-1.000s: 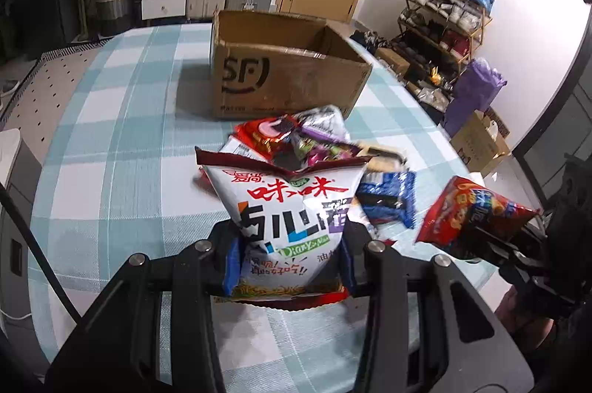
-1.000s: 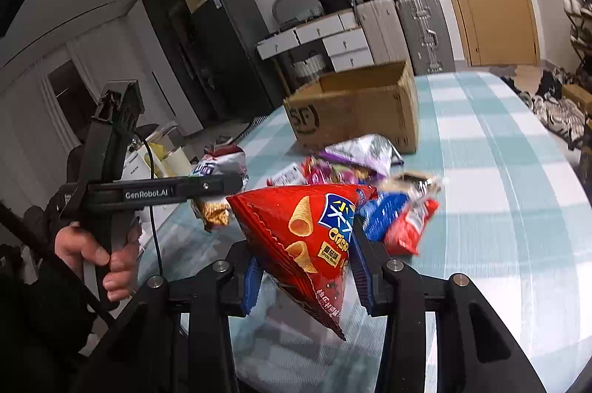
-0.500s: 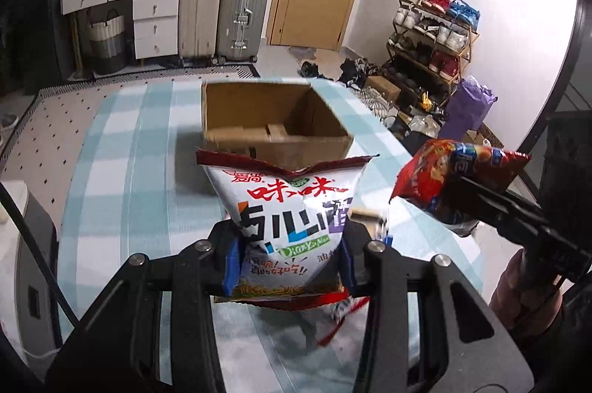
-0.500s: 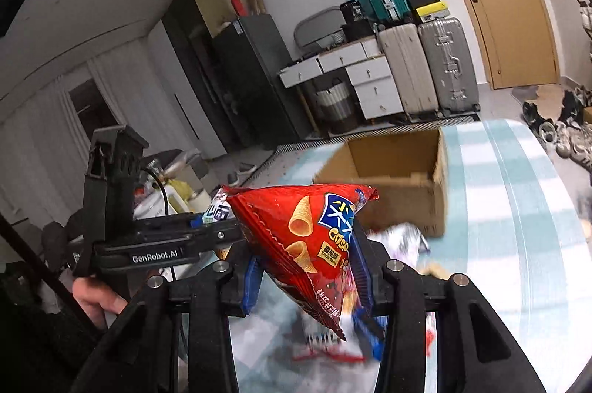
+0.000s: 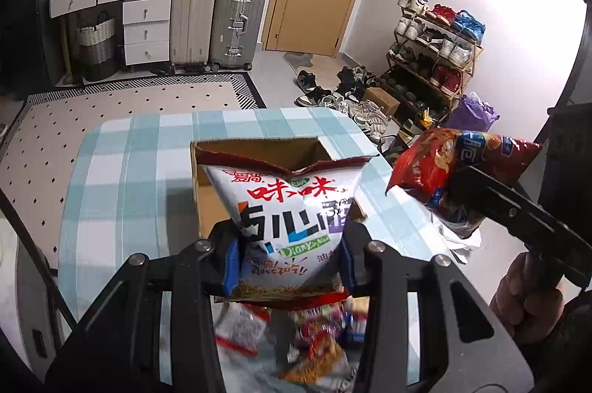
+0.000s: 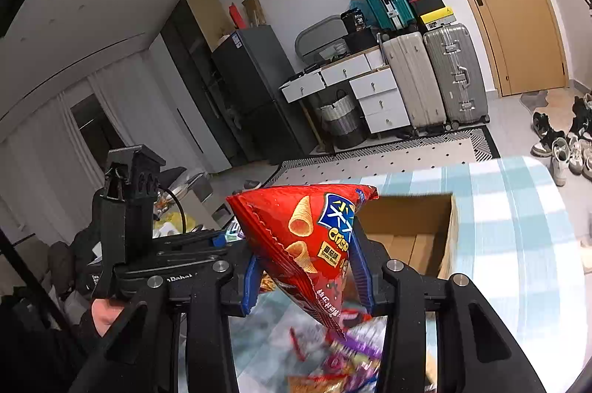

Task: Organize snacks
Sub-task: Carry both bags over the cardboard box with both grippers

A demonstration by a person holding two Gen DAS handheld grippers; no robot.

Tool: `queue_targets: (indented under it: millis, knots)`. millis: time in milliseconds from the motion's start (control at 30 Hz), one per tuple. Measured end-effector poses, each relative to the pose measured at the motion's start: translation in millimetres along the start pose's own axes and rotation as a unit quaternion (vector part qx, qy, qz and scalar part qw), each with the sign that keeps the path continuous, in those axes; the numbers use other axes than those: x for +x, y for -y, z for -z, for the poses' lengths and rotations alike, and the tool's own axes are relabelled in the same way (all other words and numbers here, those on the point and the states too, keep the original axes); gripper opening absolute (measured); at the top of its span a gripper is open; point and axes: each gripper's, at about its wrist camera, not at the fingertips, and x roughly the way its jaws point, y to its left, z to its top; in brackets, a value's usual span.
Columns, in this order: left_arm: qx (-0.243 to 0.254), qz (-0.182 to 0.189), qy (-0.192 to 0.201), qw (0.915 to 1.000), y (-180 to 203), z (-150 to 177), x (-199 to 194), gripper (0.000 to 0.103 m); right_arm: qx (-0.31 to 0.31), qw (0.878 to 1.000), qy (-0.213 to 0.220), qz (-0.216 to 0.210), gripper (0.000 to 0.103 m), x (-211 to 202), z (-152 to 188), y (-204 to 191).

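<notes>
Gaping cardboard box (image 5: 207,204); claws gripping snack bags (image 5: 292,222)

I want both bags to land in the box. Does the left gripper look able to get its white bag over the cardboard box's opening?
Probably yes. The left gripper holds the white snack bag raised in front of the open cardboard box, and nothing visible stands between them. The right gripper and its red bag are off to the side.
</notes>
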Motion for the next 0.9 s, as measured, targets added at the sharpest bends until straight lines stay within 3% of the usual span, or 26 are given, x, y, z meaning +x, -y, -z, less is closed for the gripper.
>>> queue_targets:
  millis: [167, 433, 900]
  knots:
    - [-0.014, 0.0, -0.012, 0.9998, -13, -43, 35, 0.038, 0.011, 1.0, -0.012, 0.009, 0.042, 23, -23, 16]
    - [-0.012, -0.02, -0.042, 0.9988, -23, -78, 98, 0.038, 0.019, 0.999, -0.037, 0.027, 0.042, 64, -45, 50]
    - [-0.029, -0.022, -0.106, 0.9937, -53, -55, 200, 0.038, 0.038, 0.993, -0.092, 0.066, 0.042, 132, -18, 101]
